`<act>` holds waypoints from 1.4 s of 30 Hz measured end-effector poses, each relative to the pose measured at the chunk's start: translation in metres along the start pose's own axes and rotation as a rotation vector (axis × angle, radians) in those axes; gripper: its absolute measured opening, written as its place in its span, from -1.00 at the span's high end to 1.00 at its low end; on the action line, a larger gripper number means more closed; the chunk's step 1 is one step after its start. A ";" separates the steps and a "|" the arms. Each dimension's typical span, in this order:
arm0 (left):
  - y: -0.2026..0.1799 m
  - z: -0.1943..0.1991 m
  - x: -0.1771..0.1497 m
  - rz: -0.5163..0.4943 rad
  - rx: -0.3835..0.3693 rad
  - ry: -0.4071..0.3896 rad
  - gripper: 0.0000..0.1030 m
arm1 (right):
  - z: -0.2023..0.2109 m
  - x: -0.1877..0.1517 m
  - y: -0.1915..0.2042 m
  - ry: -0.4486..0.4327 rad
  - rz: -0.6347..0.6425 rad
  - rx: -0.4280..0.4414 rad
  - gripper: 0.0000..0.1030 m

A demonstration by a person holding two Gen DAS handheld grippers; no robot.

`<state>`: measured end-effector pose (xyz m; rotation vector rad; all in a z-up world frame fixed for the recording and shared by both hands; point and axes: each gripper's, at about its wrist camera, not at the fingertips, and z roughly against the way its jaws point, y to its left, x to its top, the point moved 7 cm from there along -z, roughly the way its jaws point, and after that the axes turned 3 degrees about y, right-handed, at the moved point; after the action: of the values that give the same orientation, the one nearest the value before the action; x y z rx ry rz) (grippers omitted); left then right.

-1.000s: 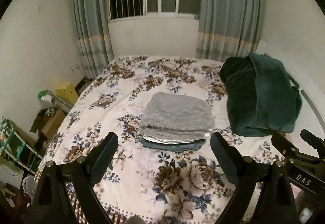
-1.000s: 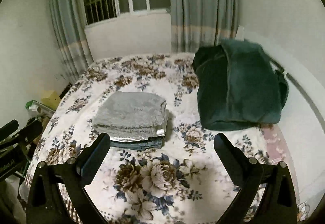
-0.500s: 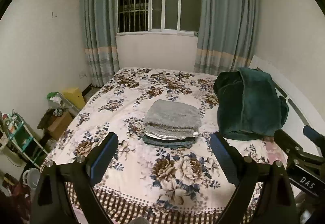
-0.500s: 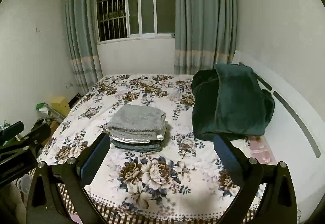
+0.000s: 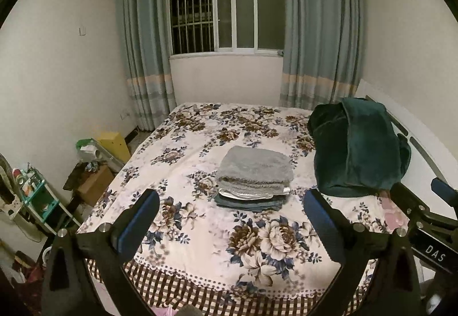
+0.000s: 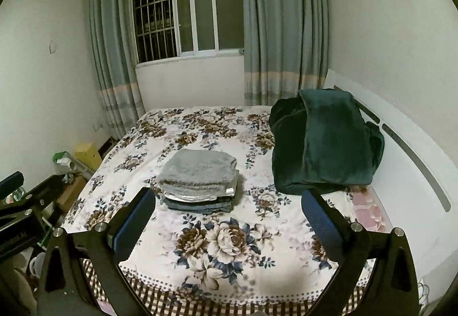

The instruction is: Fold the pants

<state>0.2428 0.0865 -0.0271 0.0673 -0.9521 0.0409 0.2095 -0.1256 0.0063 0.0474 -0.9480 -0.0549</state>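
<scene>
A stack of folded garments lies in the middle of the floral bed [image 5: 200,233]: fuzzy grey folded pants [image 5: 254,170] on top, a silvery layer and folded denim [image 5: 249,203] beneath. The stack also shows in the right wrist view [image 6: 199,170]. My left gripper [image 5: 230,218] is open and empty, held back above the bed's near edge, well short of the stack. My right gripper [image 6: 229,215] is open and empty too, at about the same distance. The right gripper's body [image 5: 429,218] shows at the right edge of the left wrist view.
A bundled dark green blanket [image 5: 357,150] sits at the bed's right side against the white headboard [image 6: 415,150]. Boxes, a shelf and clutter [image 5: 94,161] stand on the floor left of the bed. A window with curtains [image 5: 226,9] is behind.
Both grippers have pulled back and away from the stack; the view has widened to take in the whole bed and window. Both stay open and empty.
</scene>
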 end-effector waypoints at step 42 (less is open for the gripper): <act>0.010 0.007 -0.008 0.002 0.002 0.000 -1.00 | -0.013 -0.015 0.015 0.032 0.016 0.013 -1.00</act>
<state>0.2323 0.0963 -0.0292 0.0679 -0.9520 0.0440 0.2120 -0.1092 -0.0127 0.0529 -0.9165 -0.0328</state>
